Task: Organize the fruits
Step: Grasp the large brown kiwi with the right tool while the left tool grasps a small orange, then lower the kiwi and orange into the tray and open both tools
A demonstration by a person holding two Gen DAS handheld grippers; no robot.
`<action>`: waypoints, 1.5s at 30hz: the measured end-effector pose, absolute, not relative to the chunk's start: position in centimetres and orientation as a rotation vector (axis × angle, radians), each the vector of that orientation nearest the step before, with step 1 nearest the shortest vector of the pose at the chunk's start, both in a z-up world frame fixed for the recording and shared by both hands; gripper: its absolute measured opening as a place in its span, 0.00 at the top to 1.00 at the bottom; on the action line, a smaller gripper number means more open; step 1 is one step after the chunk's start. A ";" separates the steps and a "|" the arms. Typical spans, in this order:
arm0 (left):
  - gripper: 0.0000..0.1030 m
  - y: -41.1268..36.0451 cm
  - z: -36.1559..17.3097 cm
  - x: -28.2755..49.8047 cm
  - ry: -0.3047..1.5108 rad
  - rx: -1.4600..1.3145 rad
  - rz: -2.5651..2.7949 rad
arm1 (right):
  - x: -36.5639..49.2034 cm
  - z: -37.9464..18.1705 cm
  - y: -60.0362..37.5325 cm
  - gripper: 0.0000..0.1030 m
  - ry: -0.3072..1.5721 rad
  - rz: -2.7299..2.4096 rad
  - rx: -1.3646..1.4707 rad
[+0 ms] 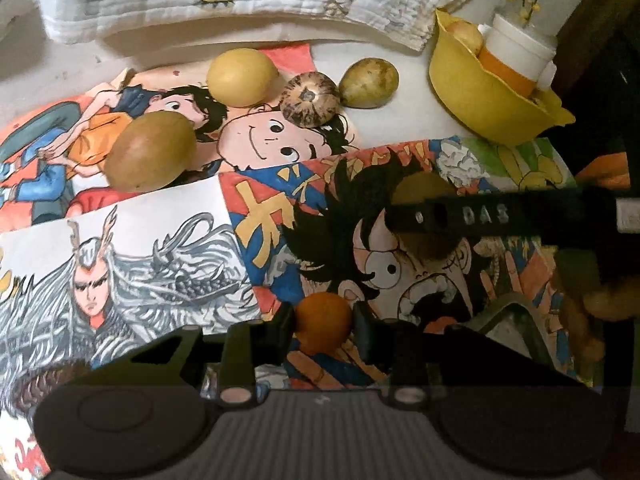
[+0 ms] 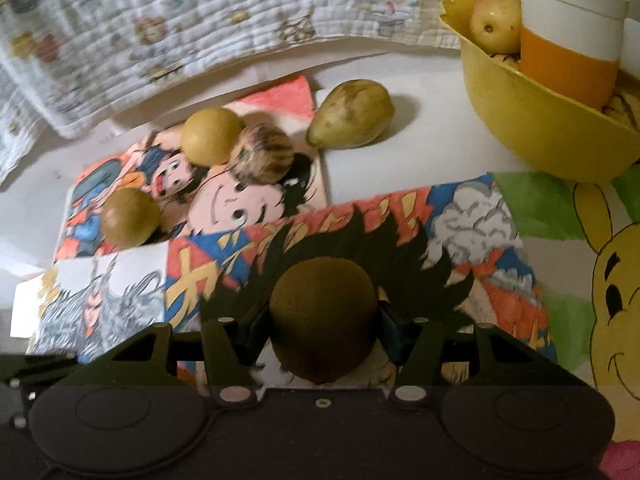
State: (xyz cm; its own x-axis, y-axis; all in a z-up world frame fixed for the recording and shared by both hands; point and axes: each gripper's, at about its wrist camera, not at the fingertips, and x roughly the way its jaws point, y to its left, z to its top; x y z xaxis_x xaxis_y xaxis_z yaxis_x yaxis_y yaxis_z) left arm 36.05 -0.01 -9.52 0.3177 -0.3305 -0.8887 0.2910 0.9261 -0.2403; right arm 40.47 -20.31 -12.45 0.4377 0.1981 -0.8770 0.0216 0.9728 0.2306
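Small orange fruit pinched between the left gripper pads, low over the cartoon drawings. Brown kiwi clamped in the right gripper, fingers pressed to its sides. Both sit near side of the yellow bowl, which holds a pear and a cup. Four fruits lie loose left of the bowl. Step, I judge: both picks made. Next: lift, carry to the bowl, release clear of the cup.
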 end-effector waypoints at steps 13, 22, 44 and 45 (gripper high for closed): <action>0.67 1.9 -6.7 31.7 1.139 -0.158 -0.293 | 34.2 -9.2 -21.3 0.44 1.082 0.249 0.229; 0.67 2.7 -6.6 27.8 1.144 -0.222 -0.202 | 29.4 -9.7 -20.6 0.44 1.143 0.315 0.184; 0.66 3.4 -8.5 21.3 1.244 -0.224 -0.033 | 25.8 -11.6 -19.9 0.44 1.265 0.298 0.145; 0.66 3.3 -8.5 21.3 1.247 -0.216 -0.031 | 25.8 -11.7 -19.9 0.44 1.269 0.296 0.145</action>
State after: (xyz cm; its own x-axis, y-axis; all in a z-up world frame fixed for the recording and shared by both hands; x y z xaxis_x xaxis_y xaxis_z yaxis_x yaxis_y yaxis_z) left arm 21.32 3.34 -8.53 0.3207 -0.1411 -0.9366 -0.0942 0.9792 -0.1798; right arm 25.75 -19.92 -11.66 0.2662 0.2978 -0.9168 -0.1386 0.9530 0.2694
